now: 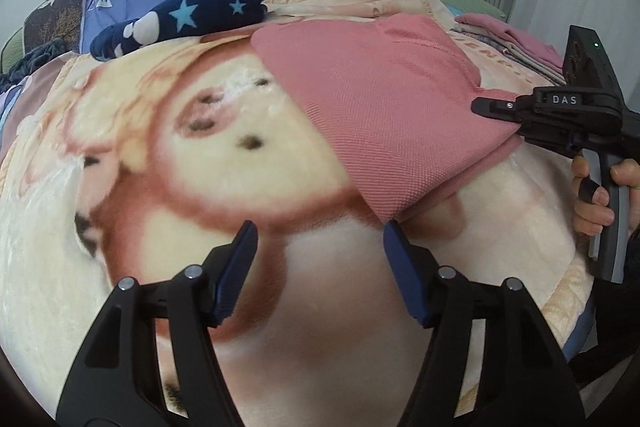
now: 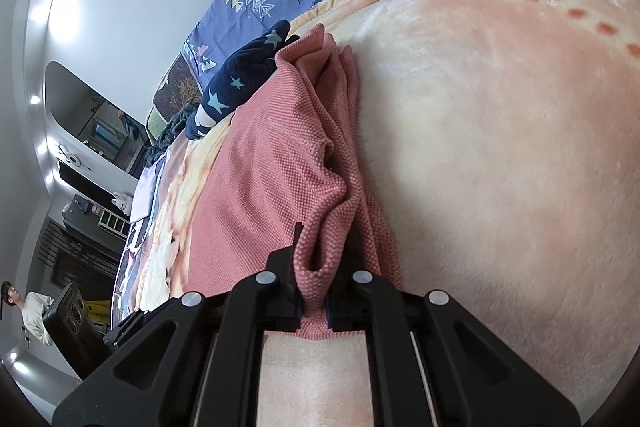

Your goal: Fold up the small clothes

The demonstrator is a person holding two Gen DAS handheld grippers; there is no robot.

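Your right gripper [image 2: 314,301] is clamped on a bunched fold of the pink waffle-knit garment [image 1: 384,107]: in the right wrist view the fabric is pinched tight between the two jaws and rises in gathered ridges ahead of them. In the left wrist view that same gripper [image 1: 516,119] comes in from the right side and bites the garment's right edge, with your right hand [image 1: 596,199] wrapped on its grey handle.

Your left gripper [image 1: 320,247] stands with its blue-padded jaws wide apart and nothing between them. The near corner of the pink garment comes down just beside the tip of the right-hand finger [image 1: 396,247]; whether cloth and pad actually touch there is hard to say from this angle.

The garment lies folded over on the cream plush blanket with a cartoon face print [image 1: 200,187], spread from mid-bed toward the right.

Behind it, at the blanket's far edge, rests a navy fleece piece with pale blue stars [image 1: 192,17]. A stack of folded clothes, pink on top [image 1: 520,39], sits at the far right corner of the blanket, well apart from the garment you hold.
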